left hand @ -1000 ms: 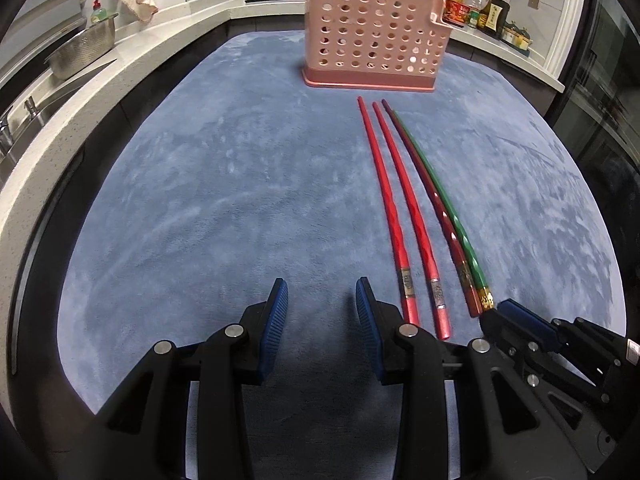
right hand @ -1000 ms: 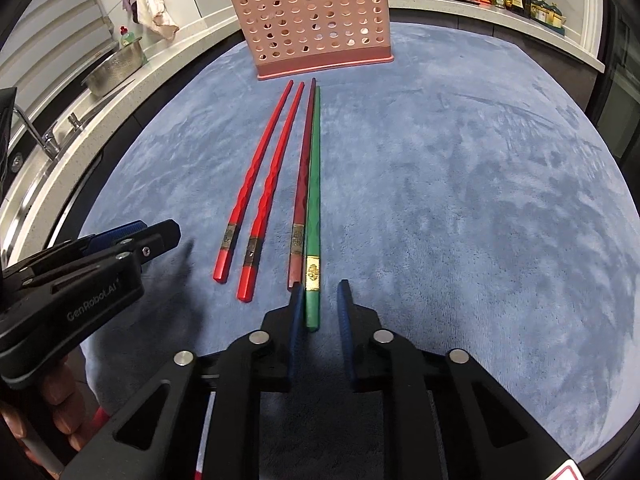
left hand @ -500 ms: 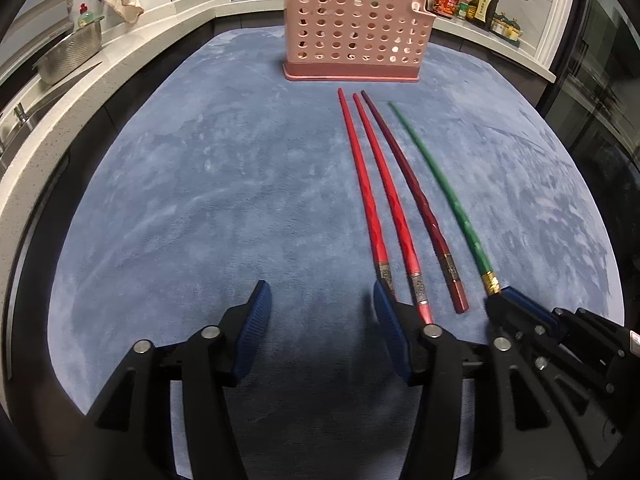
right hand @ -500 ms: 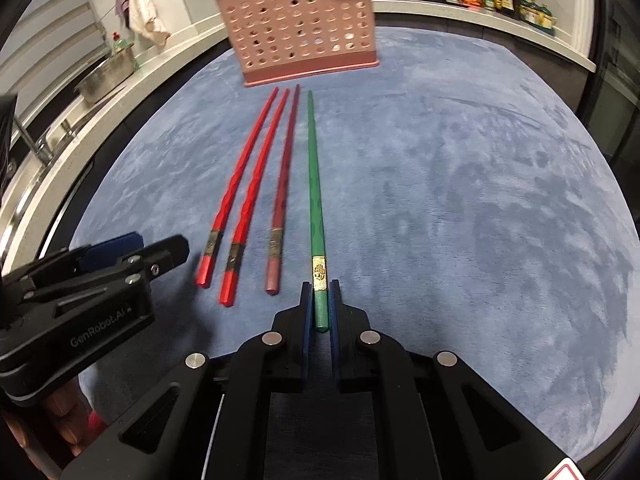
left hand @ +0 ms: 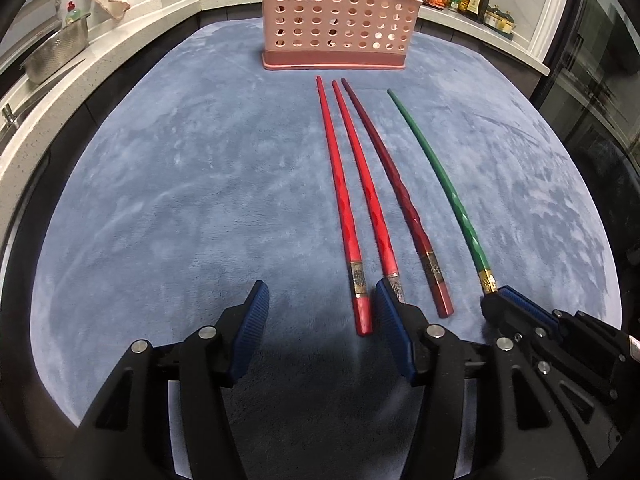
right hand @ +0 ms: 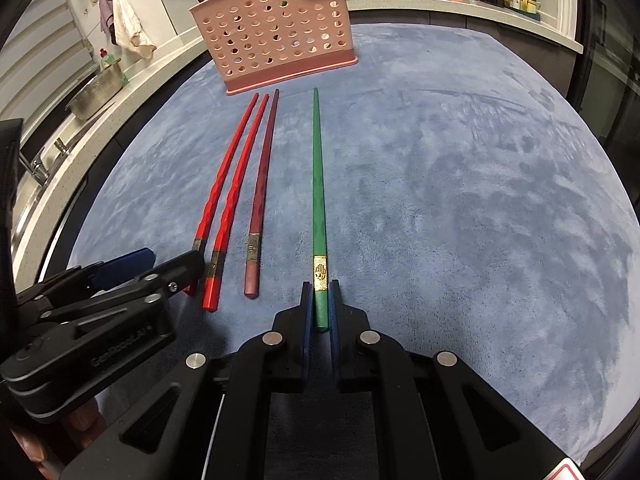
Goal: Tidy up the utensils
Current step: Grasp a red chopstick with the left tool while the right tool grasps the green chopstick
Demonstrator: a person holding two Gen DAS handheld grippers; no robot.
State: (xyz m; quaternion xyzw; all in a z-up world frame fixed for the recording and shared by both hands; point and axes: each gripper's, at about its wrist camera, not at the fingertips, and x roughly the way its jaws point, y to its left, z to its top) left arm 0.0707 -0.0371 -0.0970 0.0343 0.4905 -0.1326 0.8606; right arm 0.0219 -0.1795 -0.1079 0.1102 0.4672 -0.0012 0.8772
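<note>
Right gripper point(right hand: 320, 300): jaws closed tight on the thick end of the green chopstick point(right hand: 319, 184), blue pads pressing both sides just behind its gold band. The chopstick points away toward the pink perforated utensil basket point(right hand: 276, 36) and stands apart from the other sticks.

Left gripper point(left hand: 320, 300): jaws have just been opening and now stand about half open. The butt of one bright red chopstick point(left hand: 340, 200) lies between the fingers, untouched; the second bright red chopstick point(left hand: 366, 196) runs under the right-hand pad point(left hand: 394, 332). Whether the pad touches it cannot be told.

Count on the blue plush mat point(left hand: 180, 200): two bright red chopsticks, one dark red chopstick point(left hand: 394, 188), one green chopstick; four in all, each with a metallic band near the butt. One basket at the far edge of the mat, with stick ends rising from it; their number cannot be told.

Writing: "GenRobot.AI" embossed on the left gripper's body in the right wrist view. Bottle labels on the counter are illegible.
</note>
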